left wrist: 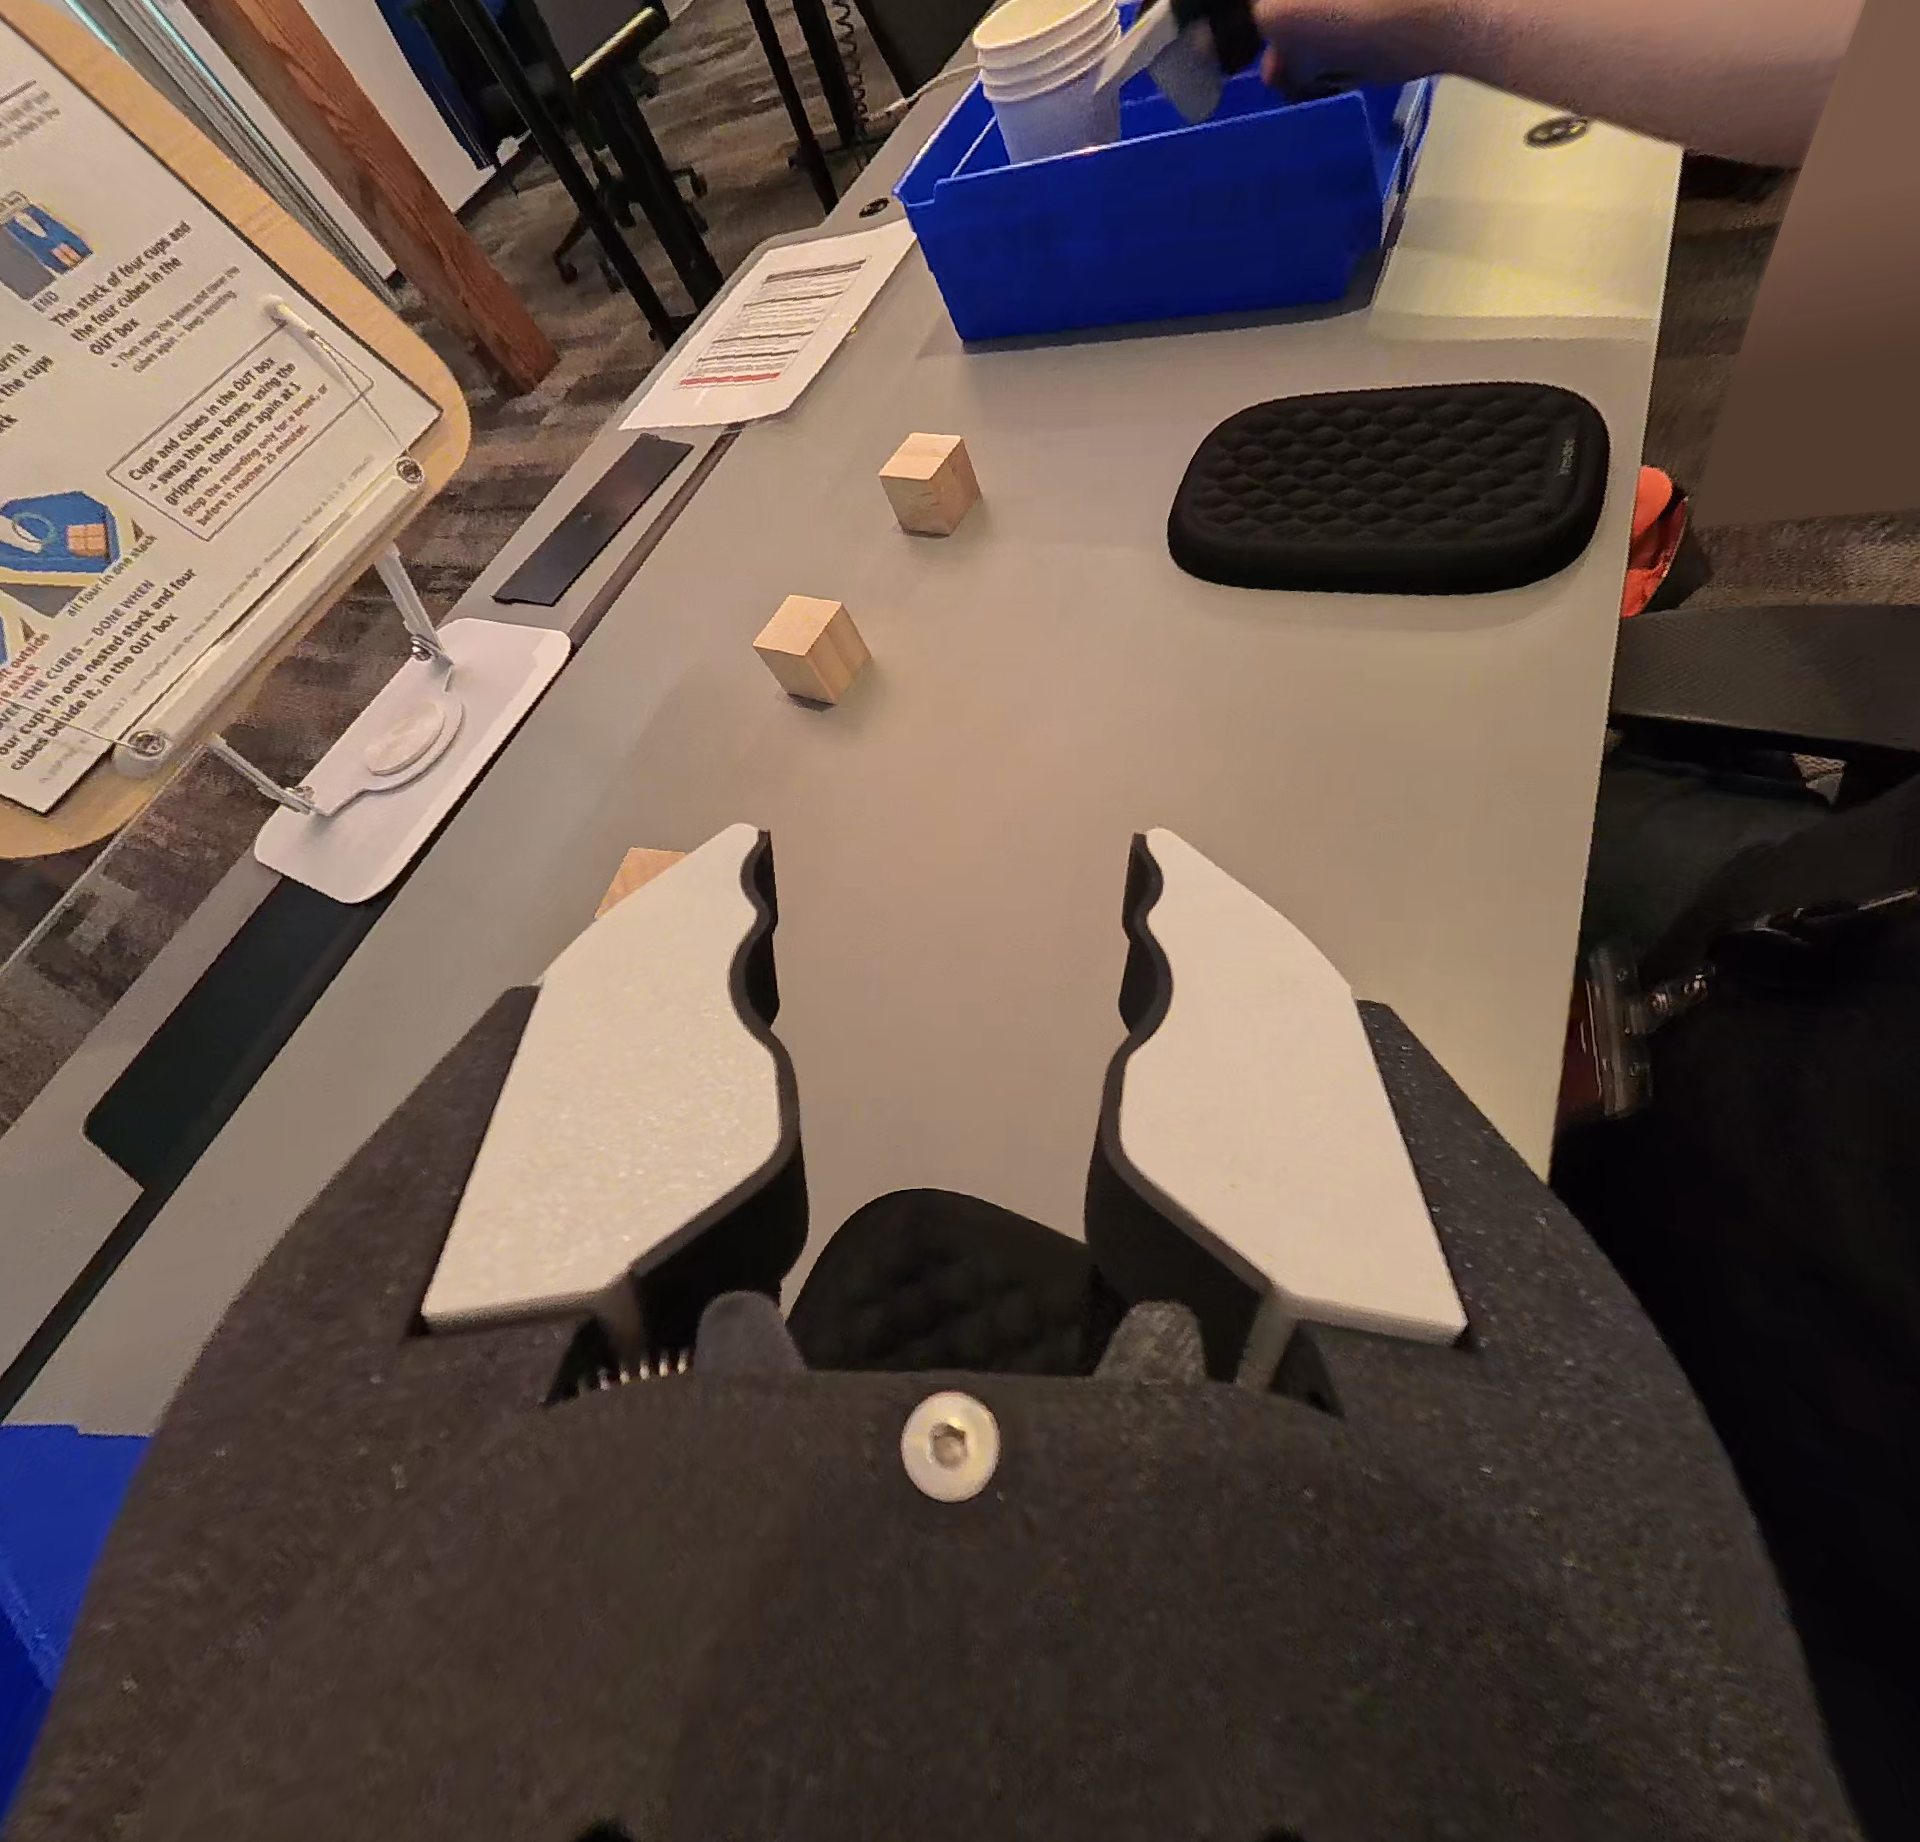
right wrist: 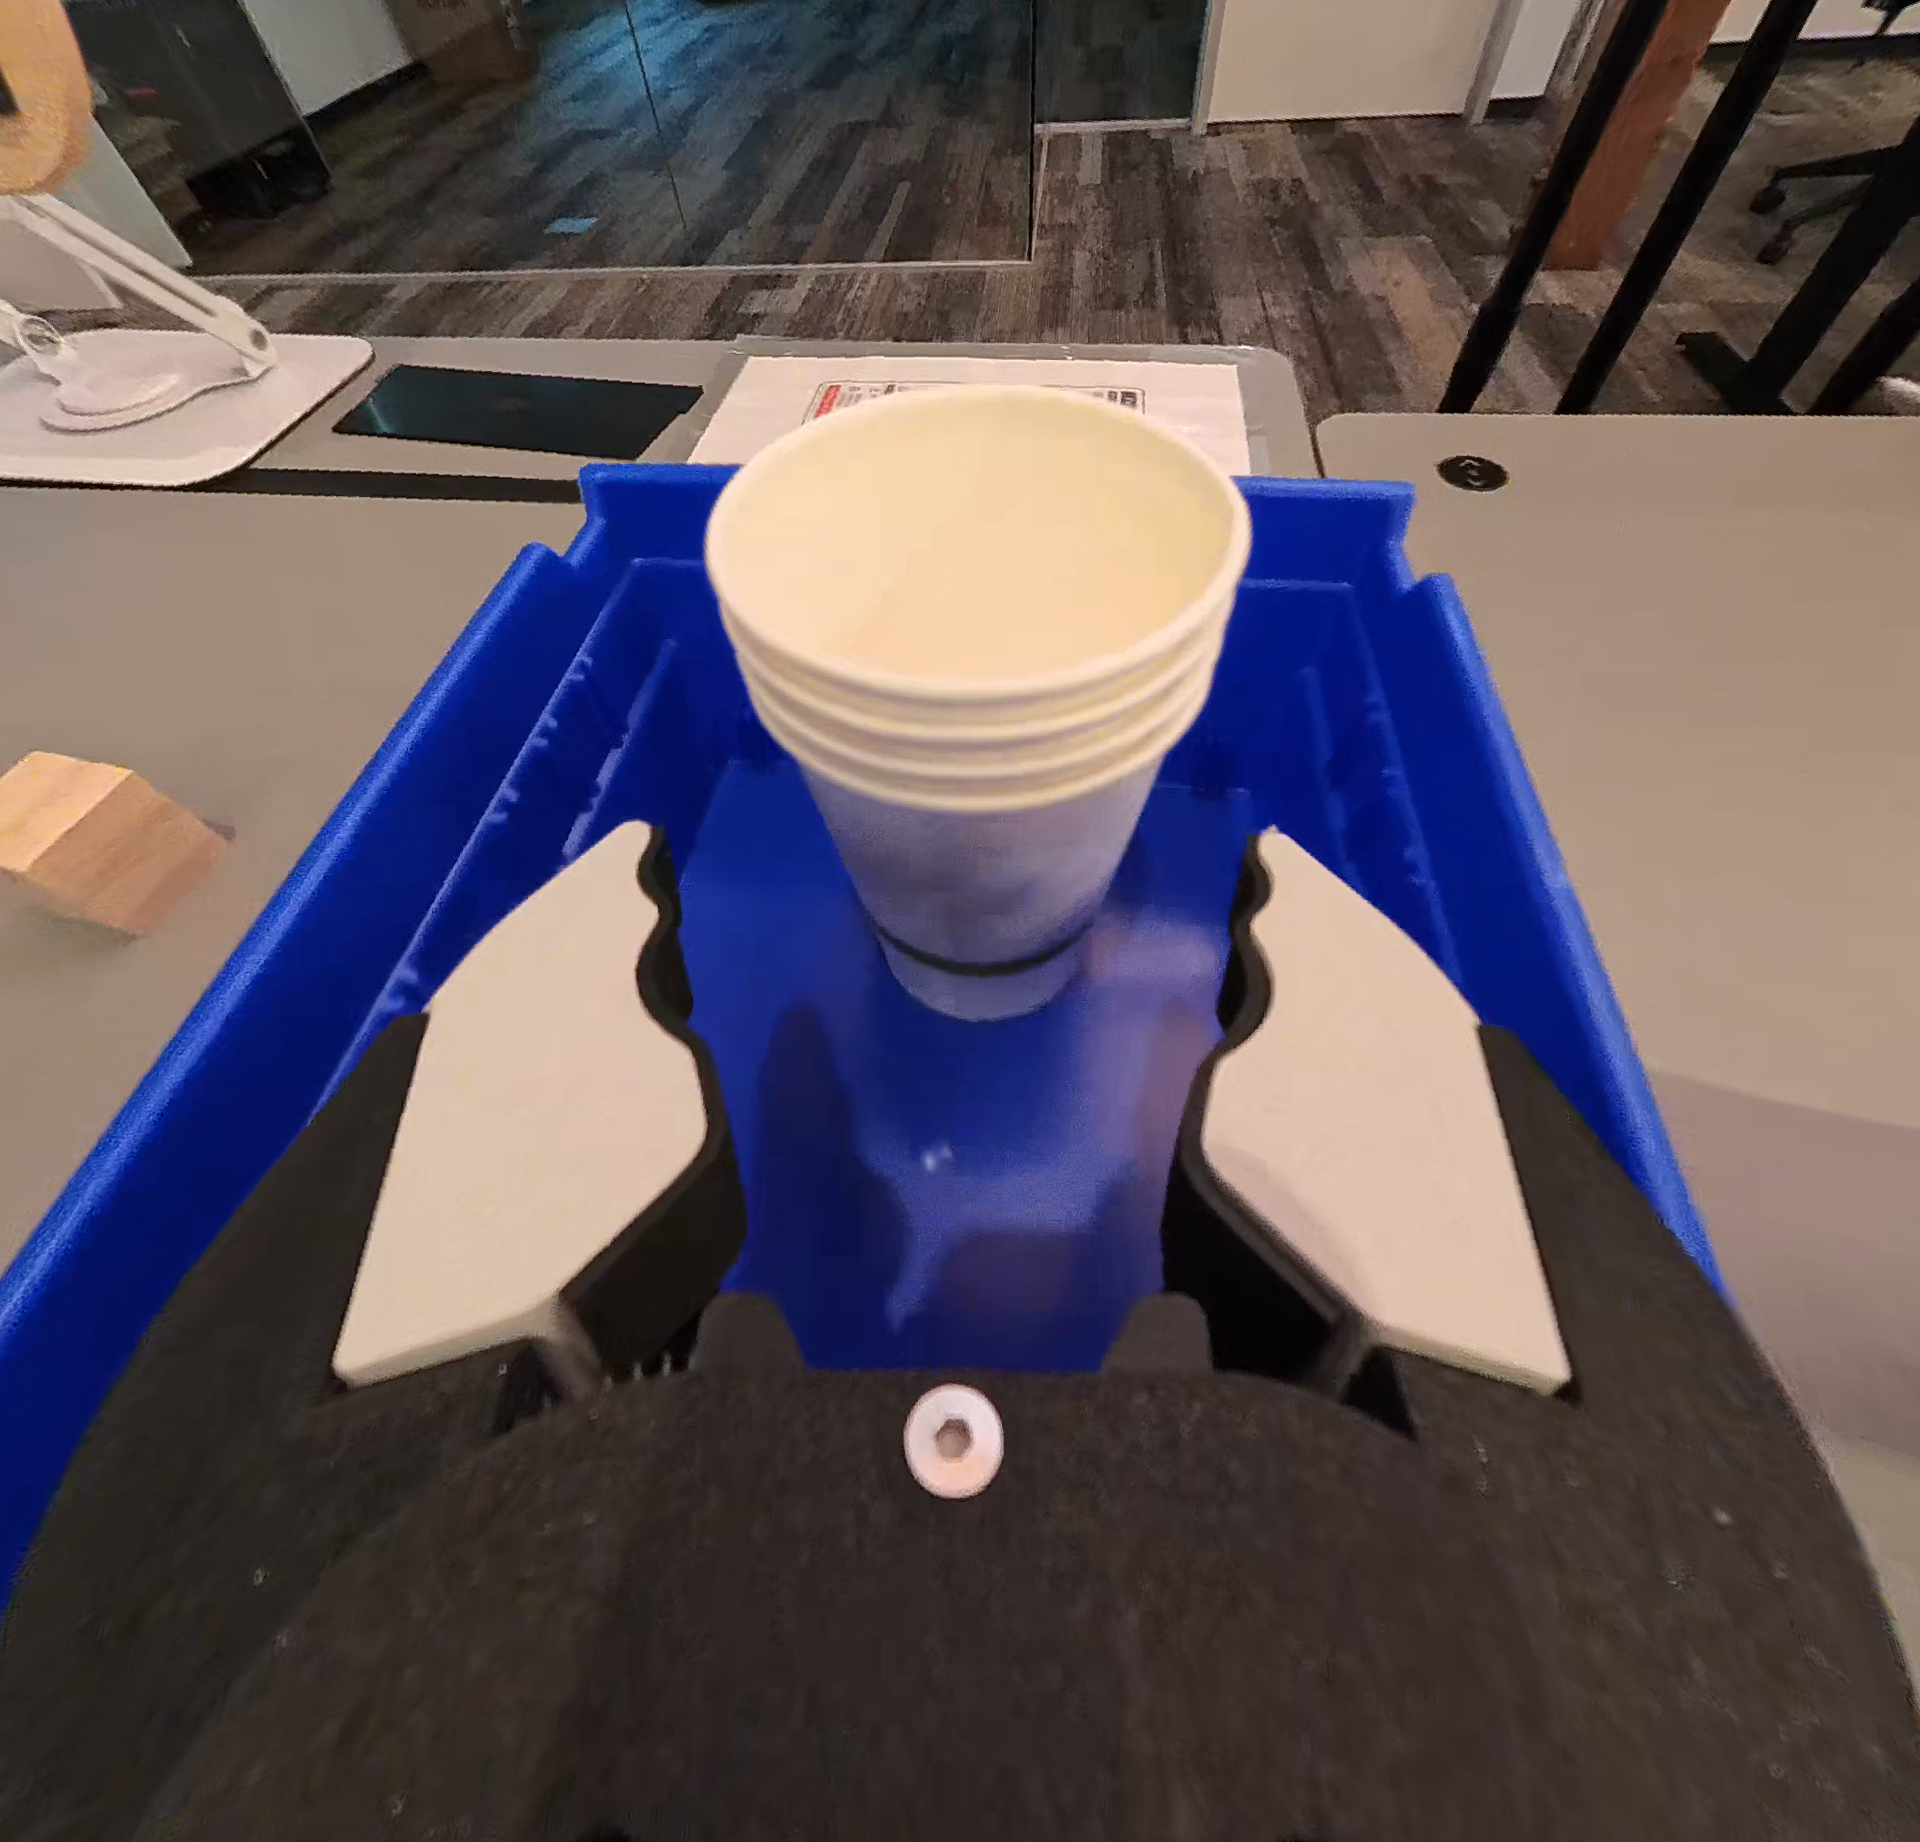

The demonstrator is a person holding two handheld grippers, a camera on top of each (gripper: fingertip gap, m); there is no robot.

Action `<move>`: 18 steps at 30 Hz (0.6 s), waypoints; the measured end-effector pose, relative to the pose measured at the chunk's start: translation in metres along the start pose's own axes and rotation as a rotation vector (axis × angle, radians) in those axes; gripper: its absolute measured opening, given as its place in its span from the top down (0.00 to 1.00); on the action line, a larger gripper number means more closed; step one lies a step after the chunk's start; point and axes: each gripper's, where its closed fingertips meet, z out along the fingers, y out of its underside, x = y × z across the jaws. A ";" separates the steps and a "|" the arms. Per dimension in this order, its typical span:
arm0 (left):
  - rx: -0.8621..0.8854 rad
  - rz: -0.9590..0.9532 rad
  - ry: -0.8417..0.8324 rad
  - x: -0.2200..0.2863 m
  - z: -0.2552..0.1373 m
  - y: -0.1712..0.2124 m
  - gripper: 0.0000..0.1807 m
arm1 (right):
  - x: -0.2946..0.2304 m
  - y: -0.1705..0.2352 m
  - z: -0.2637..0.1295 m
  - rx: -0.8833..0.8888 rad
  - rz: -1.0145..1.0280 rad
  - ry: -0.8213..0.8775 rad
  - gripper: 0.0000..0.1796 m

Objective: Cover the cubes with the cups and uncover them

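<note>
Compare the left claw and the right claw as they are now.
The left claw hangs over bare grey table near the wooden cubes; the right claw reaches into the blue bin. Left has nothing ahead between its fingers; right faces the cup stack. Both are open and empty.

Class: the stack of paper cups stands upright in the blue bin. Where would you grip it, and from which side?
Grip the stack of paper cups across its tapered wall just under the nested rims, approaching level from the near side where the open right gripper already faces it. The rims would probably stop slipping, and the blue bin walls block lower side approaches.
</note>
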 end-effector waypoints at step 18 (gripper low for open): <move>0.159 0.172 -0.321 -0.147 0.019 -0.125 0.64 | -0.239 -0.082 -0.071 -0.155 -0.684 -0.495 0.57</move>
